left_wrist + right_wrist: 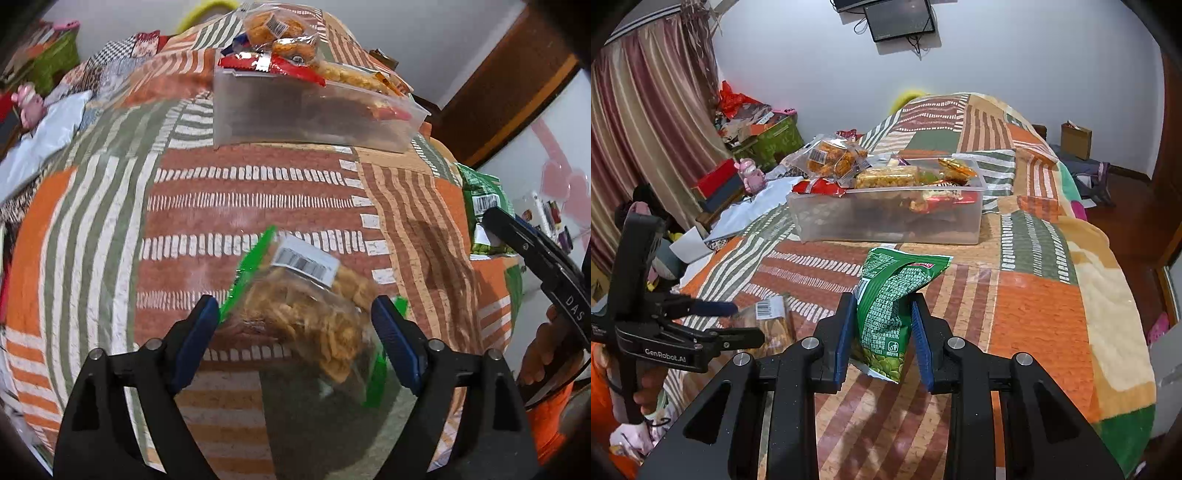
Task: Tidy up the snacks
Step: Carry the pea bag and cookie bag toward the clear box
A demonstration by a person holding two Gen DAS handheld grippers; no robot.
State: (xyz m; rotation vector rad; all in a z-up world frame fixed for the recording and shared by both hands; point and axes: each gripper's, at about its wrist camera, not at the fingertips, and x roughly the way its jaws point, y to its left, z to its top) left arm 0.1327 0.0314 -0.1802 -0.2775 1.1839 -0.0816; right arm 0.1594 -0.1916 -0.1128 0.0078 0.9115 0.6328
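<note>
Left hand-held gripper (295, 332): hanging low over the bed, its blue pads spread wide on either side of the clear snack bag; the pads are standing just off the wrapper, not pressing it; from the right wrist camera this tool (738, 321) is showing side-on at the left edge, one pad reaching over the same bag.

Clear snack bag (314, 310): lying on the bedspread between those pads; golden fried pieces are showing through, a green seal strip is running along its edge, a white barcode label is sitting on top; in the right view (772, 325) it is lying just left of the green packet.

Right hand-held gripper (882, 332): closing narrow on the green packet, both blue pads pressing into its sides and creasing it.

Green packet (890, 314): standing upright between the pads, top flaring towards the box; in the left view it (484, 210) is peeking in at the right edge.

Plastic box (886, 221): sitting further up the bed, well apart from both bags; wrapped snacks are piling above its rim; same box (314, 114) from the left.

Bedspread (1034, 314): lying under everything, patchwork of orange, green and striped brown.
</note>
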